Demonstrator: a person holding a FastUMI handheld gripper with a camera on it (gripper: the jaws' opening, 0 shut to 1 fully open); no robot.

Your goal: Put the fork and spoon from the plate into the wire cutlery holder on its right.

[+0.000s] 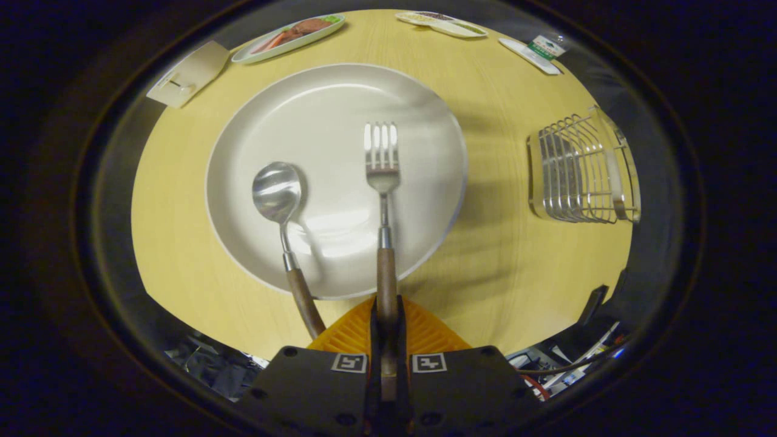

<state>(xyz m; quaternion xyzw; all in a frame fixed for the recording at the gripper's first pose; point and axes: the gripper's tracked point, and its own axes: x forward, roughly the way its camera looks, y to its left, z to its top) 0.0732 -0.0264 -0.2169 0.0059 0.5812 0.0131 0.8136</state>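
Observation:
My gripper (387, 315) is shut on the wooden handle of the fork (382, 176), both fingers pressing on it. The fork's metal tines reach ahead over the middle of the white plate (340, 97). The spoon (278, 194) lies to the fork's left, its bowl inside the plate and its wooden handle running back over the plate's near rim beside my fingers. The wire cutlery holder (580, 173) stands on the yellow round table to the right of the plate, well apart from the fork.
Beyond the plate lie an oval dish with food (290, 37), a pale card (188, 74), two small flat dishes (443, 24) and a white packet (534, 54). The table's near edge runs just ahead of my fingers, with cables and clutter below.

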